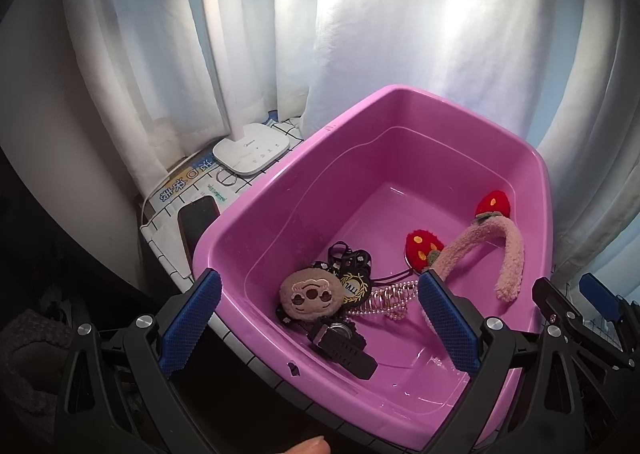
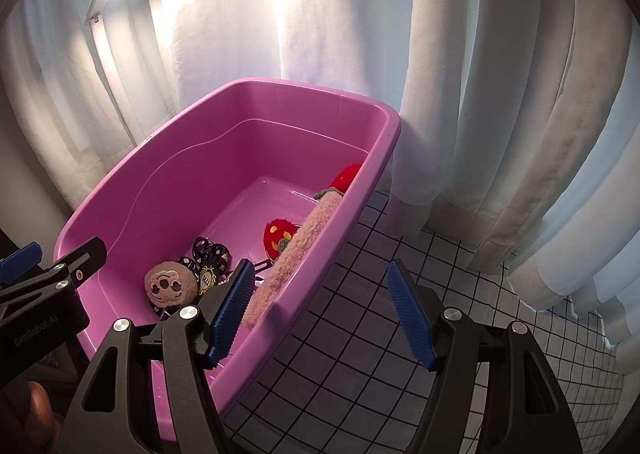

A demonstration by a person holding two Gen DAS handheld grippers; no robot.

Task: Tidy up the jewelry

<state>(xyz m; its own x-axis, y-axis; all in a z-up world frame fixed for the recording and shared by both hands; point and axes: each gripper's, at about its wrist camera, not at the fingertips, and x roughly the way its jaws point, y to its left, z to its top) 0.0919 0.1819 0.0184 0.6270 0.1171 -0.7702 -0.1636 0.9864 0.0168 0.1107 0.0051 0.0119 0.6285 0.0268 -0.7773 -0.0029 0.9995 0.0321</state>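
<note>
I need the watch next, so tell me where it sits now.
The black watch lies in the pink tub, near its front wall in the left wrist view, just below the round plush face and left of the pearl clip.

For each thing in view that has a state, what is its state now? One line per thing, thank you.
Left gripper: open, holding nothing, above the tub.
Right gripper: open, holding nothing, over the tub's right rim.
Tub: upright, no lid, holding the accessories.
Headband: lying in the tub, against its right wall.
Plush charm: face up in the pile.
Watch: lying flat on the tub floor.
Phone: screen dark, left of the tub.
</note>
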